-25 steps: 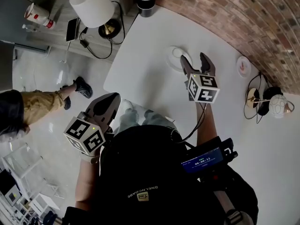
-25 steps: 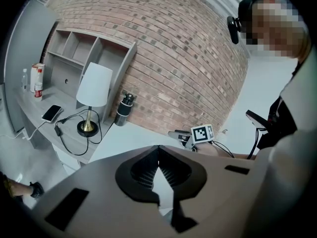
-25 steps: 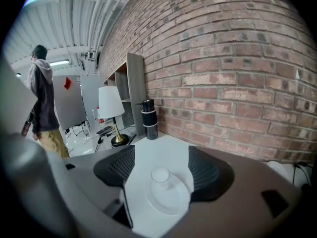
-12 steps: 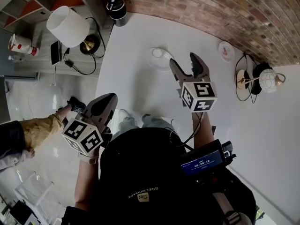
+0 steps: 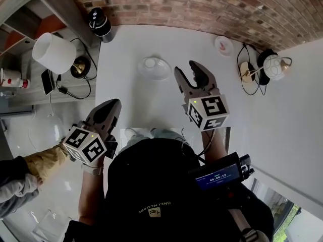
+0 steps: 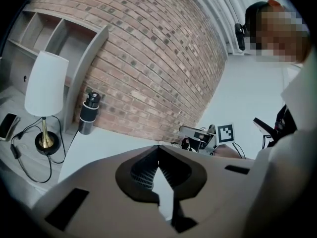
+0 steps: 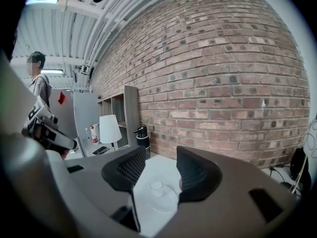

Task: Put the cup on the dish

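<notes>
Small white cup (image 5: pixel 150 62) (image 7: pixel 155 186) stood in the shallow, clear round dish (image 5: pixel 157 70) (image 7: pixel 166 203), off-centre toward its far rim. Both rested on the white table (image 5: pixel 126 92), a little ahead of the right gripper (image 5: pixel 186 71) (image 7: pixel 161 158) and to its left. In the right gripper view the cup and dish appeared through the gap between the jaws, apart from both pads. The right gripper's jaws were partly apart and closing, with nothing between them and nothing held. Left gripper (image 5: pixel 113 105) (image 6: pixel 158 149) hung near the table's near edge, well behind and left of the dish; its jaw tips met and it was empty. Beyond the right gripper, to its right, a small round white plate with a reddish mark (image 5: pixel 223 45) lay near the red brick wall (image 5: pixel 202 9). A black cylindrical flask (image 5: pixel 100 23) (image 7: pixel 143 139) (image 6: pixel 88 114) stood at the far left table corner by the wall. Off the table, left of the left gripper, a lamp with a white shade (image 5: pixel 51 52) (image 6: pixel 45 83) stood.
</notes>
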The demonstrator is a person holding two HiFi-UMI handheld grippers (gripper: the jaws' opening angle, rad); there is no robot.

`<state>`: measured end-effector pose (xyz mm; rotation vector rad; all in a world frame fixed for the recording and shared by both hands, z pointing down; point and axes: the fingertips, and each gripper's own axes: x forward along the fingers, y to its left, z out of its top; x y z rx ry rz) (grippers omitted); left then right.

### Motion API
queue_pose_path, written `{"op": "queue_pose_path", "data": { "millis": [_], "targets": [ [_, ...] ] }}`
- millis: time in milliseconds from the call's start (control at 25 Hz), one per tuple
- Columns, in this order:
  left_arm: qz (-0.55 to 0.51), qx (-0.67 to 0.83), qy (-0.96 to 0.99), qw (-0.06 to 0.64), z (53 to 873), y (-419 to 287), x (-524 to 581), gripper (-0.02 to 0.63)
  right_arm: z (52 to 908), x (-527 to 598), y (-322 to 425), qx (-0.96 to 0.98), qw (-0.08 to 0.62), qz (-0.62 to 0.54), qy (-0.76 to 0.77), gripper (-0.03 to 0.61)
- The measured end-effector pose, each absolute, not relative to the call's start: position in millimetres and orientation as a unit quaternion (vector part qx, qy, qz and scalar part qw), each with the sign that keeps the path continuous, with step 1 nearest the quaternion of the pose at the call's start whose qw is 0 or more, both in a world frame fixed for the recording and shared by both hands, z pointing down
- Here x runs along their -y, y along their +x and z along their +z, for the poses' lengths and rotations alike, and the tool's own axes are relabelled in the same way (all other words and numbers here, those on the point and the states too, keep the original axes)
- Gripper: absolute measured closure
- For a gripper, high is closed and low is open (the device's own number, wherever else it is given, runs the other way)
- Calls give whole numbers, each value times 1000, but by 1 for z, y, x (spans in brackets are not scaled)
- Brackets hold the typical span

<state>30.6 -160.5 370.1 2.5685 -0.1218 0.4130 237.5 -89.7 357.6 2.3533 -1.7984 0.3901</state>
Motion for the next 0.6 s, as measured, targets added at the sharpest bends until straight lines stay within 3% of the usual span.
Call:
{"op": "queue_pose_path", "data": {
  "millis": [280,600],
  "targets": [
    [152,0,954,257,363,58,159,607,344,72,234,587,63,124,798,452],
    [147,-39,955,254,355,81,157,607,330,59,228,579,31,125,805,468]
  ]
}}
